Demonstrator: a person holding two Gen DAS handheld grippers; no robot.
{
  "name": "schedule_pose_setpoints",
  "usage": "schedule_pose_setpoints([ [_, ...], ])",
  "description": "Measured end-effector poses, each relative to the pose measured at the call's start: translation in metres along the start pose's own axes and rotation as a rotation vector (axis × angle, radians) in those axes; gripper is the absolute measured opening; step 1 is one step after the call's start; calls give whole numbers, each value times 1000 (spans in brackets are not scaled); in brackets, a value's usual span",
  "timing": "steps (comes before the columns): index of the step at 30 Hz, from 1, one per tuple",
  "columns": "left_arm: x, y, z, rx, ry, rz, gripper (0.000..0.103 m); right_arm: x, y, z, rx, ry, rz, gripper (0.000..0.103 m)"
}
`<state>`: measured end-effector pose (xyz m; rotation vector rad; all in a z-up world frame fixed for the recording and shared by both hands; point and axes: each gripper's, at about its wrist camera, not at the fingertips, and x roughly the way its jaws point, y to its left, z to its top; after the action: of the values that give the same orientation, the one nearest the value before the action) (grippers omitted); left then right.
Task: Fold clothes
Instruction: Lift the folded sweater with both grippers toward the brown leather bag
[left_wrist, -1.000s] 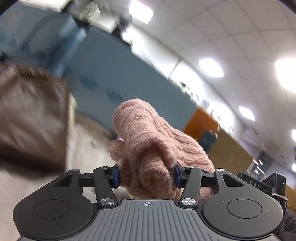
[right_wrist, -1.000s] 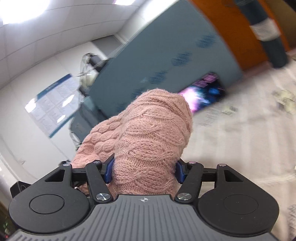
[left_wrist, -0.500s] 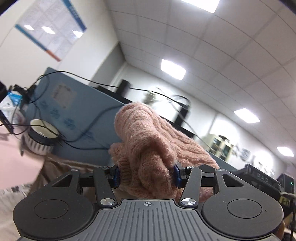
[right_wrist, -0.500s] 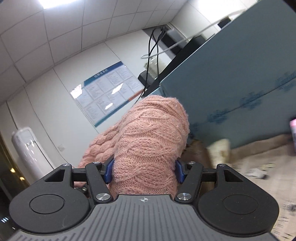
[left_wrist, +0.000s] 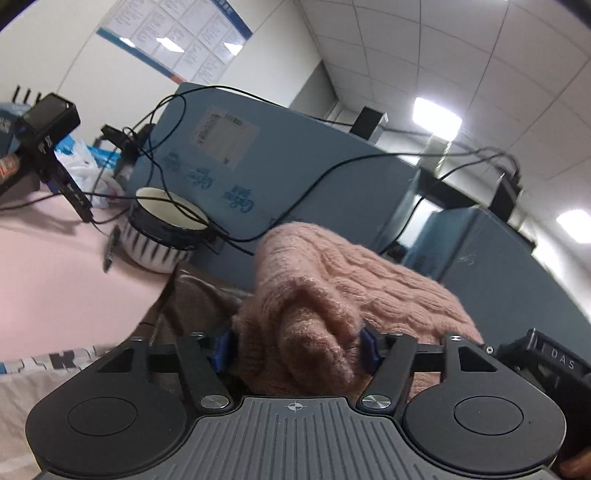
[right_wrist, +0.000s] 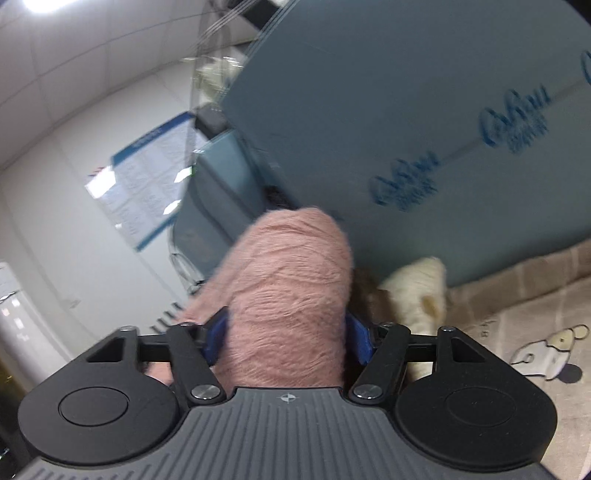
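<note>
My pink cable-knit sweater (left_wrist: 354, 291) bunches thick and fuzzy between the blue pads of both my tools, its folded bulk rising in a rounded hump (right_wrist: 291, 291) above the cloth-covered table, blue partitions behind.

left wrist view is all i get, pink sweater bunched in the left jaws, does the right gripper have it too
observer: Yes, the right gripper has the pink sweater between its jaws, which are opening.
operator: anything lying past it on that side
observer: A cream fluffy item lies at the foot of the blue panel.
operator: whats the surface over there
observer: A beige cloth with a cartoon print on it.
</note>
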<state>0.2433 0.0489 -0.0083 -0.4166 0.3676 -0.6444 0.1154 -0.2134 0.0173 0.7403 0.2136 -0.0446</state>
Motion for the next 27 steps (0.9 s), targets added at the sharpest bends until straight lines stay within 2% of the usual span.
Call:
schedule_pose_setpoints([
  [2, 9, -1, -1, 21, 14, 37, 77, 7, -5, -1, -9, 14, -31, 63],
  [6, 28, 1, -3, 48, 58, 79, 81, 18, -15, -4, 18, 39, -80, 63],
  [11, 25, -4, -8, 90, 39, 92, 83, 18, -10, -12, -28, 48, -122, 63],
  [13, 23, -3, -9, 88, 27, 98, 86, 17, -4, -16, -58, 39, -140, 63],
  [14, 21, -2, -9, 88, 20, 102, 92, 16, 1, -18, -79, 32, -149, 64],
  [16, 17, -6, -10, 121, -2, 130, 99, 14, 10, -22, -118, 16, -165, 71],
  [17, 14, -7, -10, 129, -14, 130, 101, 12, 14, -23, -121, 6, -165, 78],
  [19, 10, -8, -9, 144, -30, 122, 102, 9, 22, -24, -136, -10, -170, 92],
  [20, 7, -7, -8, 142, -42, 115, 102, 5, 26, -25, -149, -18, -174, 96],
  [22, -6, -6, -7, 119, -128, 117, 102, -1, 31, -27, -172, -30, -174, 103],
  [23, -13, -5, -7, 109, -173, 119, 102, -4, 32, -27, -177, -31, -167, 103],
  [26, -41, -10, -11, 126, -386, 169, 103, -17, 33, -28, -176, -28, -149, 103],
  [27, -48, -14, -14, 136, -430, 198, 103, -23, 32, -28, -175, -30, -146, 103],
])
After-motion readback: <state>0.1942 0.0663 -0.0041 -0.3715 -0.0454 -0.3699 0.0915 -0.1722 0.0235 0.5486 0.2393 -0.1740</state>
